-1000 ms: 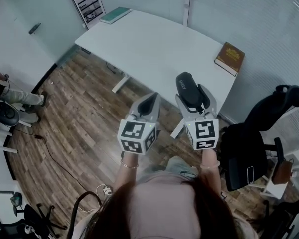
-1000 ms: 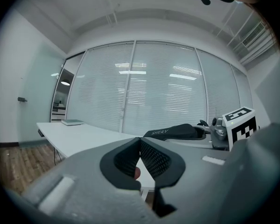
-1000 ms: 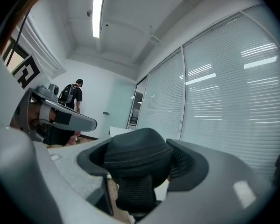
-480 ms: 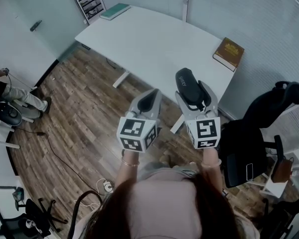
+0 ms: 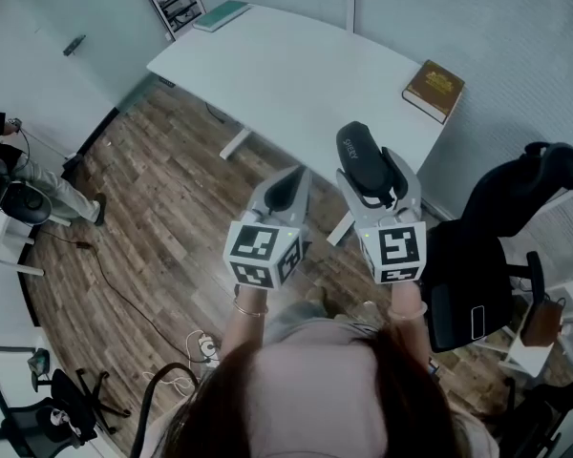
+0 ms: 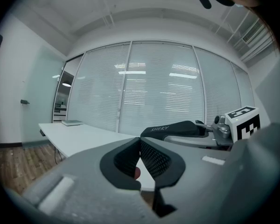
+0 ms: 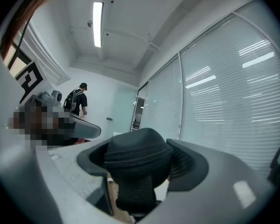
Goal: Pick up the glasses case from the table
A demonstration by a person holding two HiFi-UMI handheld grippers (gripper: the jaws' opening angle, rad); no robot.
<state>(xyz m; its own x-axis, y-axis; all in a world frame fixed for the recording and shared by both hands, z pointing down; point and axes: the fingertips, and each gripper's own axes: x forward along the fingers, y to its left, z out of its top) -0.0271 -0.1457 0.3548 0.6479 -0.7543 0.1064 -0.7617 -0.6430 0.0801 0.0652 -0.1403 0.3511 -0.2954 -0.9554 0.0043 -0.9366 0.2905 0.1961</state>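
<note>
**Desk:** Where is the case right now?

**Me:** Off the table. I have the glasses case [image 5: 353, 146] clamped between the jaws of the right gripper [image 5: 368, 177]. It hangs in the air over the near right edge of the white table [image 5: 296, 74], and its far end sticks out past the fingertips.

**Desk:** And your other hand?

**Me:** The left gripper [image 5: 286, 191] sits just left of it, jaws pressed together on nothing (its own view shows the two pads [image 6: 155, 158] meeting with no object between them).

**Desk:** How do you reckon it handles?

**Me:** Light, I'd say, and fairly stiff. It looks like a moulded shell under a dark woven cover, with a seam running round its middle. The cloth should give the pads plenty of bite, so I don't expect slip. The shell itself looks sturdy, though I can't tell whether anything is inside.

**Desk:** Best place to hold it?

**Me:** Across the narrow width, one pad on each long side, as I have it. In the right gripper view the pads flank the rounded end on both sides. My one worry is the overhang. The grip seems to sit toward the near half, so a quick swing could lever the case round. A hold nearer mid-length would be steadier.

**Desk:** Anything close by?

**Me:** No. The brown book [image 5: 434, 90] lies at the table's far right corner, well apart from the case. A green book [image 5: 222, 14] lies at the far left.
</note>
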